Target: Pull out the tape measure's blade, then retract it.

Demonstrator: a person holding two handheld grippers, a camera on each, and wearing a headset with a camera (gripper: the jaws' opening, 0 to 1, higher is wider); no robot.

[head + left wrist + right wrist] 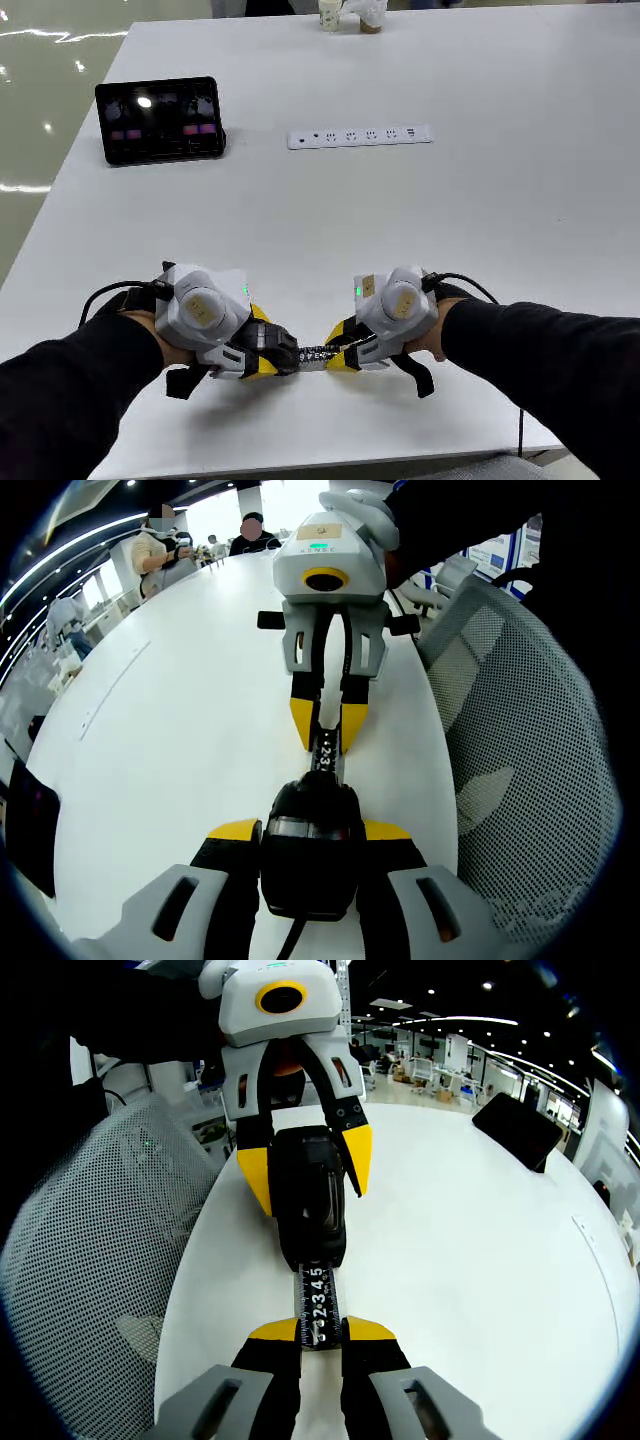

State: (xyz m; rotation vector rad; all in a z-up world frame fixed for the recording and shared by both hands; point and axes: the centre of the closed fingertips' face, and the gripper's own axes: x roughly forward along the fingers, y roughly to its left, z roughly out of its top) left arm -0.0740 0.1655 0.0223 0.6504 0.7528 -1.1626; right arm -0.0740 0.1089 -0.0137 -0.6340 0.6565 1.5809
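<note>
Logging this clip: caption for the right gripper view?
Right gripper pinches the blade drawn slightly from the tape measure held by the left gripper.

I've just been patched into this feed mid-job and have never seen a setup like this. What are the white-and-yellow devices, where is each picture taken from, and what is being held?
There is no robot arm here. A person holds a two-jaw gripper in each hand. The head view comes from a headset camera that looks down at the white table. The two round pictures come from a camera riding on each gripper, looking forward along its jaws.

The left gripper is clamped on the black tape measure case. The right gripper pinches the end of the blade, and a short numbered length of it is drawn out between the two.

Farther back on the table lie a dark tablet and a white power strip. A mesh chair stands by the table's edge.
</note>
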